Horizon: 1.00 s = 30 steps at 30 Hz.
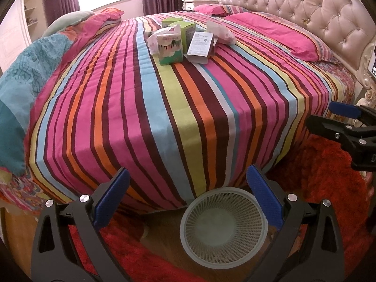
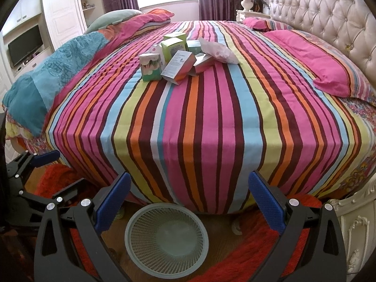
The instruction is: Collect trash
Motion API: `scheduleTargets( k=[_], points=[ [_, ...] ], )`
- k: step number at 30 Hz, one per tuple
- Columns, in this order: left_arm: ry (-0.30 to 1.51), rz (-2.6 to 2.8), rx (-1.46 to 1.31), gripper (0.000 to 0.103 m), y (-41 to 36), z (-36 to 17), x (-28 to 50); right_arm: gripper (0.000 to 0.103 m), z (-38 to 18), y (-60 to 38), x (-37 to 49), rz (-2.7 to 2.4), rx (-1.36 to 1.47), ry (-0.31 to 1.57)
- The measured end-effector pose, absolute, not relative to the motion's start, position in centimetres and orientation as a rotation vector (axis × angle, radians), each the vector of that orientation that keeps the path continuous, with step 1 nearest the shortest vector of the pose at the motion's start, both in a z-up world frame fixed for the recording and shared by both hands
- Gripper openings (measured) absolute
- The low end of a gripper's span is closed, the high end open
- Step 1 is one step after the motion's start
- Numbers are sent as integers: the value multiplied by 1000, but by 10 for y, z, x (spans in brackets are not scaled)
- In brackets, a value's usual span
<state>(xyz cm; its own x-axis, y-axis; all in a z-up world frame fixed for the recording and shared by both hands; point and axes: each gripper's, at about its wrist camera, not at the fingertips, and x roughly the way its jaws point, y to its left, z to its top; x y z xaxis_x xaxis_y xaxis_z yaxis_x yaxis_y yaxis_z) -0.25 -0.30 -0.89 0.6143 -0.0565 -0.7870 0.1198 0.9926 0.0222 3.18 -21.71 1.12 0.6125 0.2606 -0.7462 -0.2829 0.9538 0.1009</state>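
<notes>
A pile of trash lies on the far middle of the striped bed (image 1: 188, 117): a green and white carton (image 1: 170, 49), a grey printed box (image 1: 201, 47), green boxes (image 1: 185, 29) and a crumpled white bag (image 1: 222, 33). The same pile shows in the right wrist view, with the carton (image 2: 151, 67), grey box (image 2: 179, 67) and bag (image 2: 218, 51). An empty grey mesh basket (image 1: 223, 225) stands on the floor at the bed's near side, also in the right wrist view (image 2: 166, 238). My left gripper (image 1: 188, 197) and right gripper (image 2: 189, 199) are open and empty, above the basket.
A red shaggy rug (image 1: 317, 188) covers the floor around the basket. Pink pillows (image 1: 277, 33) lie against the tufted headboard (image 1: 305, 2). A bunched teal and pink duvet (image 2: 47, 70) lies on the bed's left. A white carved bed frame (image 2: 352, 223) stands at right.
</notes>
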Motion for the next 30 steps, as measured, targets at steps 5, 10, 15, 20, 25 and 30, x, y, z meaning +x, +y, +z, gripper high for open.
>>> scheduleTargets(
  k=[5,10,15,20,25,30],
  points=[
    [912,-107,60,96,-3,-10,1,95,11,-216,34,327,-26,855],
    [921,-113,49,96,-4,-12,6,95,7,-215,37,347,-21,857],
    [928,-107,27,96,-2,-14,14,95,3,-217,44,345,-17,845],
    [923,-97,30,96,-1,-13,31,95,4,-224,56,334,7,826],
    [919,-88,2,96,3,-13,52,95,4,-229,75,314,43,813],
    [904,-69,-21,96,9,-9,82,95,9,-232,103,313,55,798]
  ],
)
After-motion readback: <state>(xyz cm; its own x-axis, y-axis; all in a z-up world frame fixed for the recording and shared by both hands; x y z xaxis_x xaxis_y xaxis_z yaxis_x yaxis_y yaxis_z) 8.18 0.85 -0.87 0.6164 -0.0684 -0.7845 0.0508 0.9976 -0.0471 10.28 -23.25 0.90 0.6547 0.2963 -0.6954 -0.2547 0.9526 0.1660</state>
